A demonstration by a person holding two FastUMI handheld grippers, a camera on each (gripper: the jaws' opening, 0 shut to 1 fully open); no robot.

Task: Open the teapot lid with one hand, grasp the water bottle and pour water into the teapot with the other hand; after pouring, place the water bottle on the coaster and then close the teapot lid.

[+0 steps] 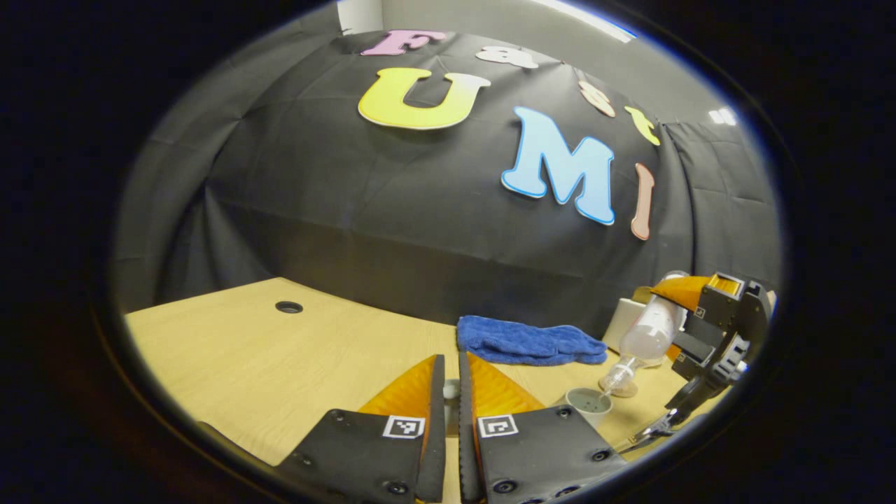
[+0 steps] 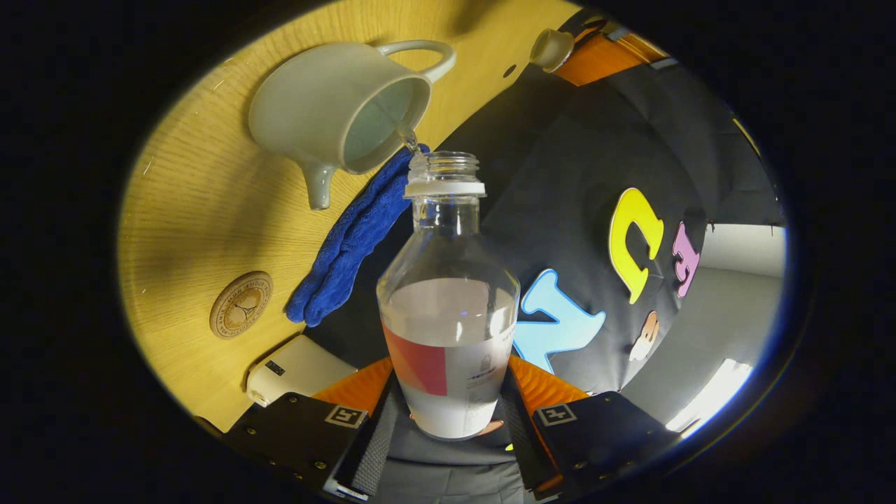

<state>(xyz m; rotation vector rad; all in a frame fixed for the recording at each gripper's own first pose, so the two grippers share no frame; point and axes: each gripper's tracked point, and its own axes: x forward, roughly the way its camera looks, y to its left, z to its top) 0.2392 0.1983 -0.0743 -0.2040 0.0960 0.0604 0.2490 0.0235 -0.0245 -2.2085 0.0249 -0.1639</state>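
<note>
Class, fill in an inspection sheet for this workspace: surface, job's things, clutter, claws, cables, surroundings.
Surface: wooden table, one round hole.
Job's things: teapot open; water bottle tipped, pouring into it; coaster bare.
Clutter: blue towel, white box.
Claws: left claw shut on teapot lid; right claw shut on water bottle.
Cables: nothing seen.
Surroundings: black cloth wall.

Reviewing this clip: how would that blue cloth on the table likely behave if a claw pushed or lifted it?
The blue cloth lies bunched in soft folds on the table, so it would probably drape limply when lifted. Pushed, it looks likelier to crumple than to slide as one piece. Its fuzzy surface suggests little slipperiness.
</note>
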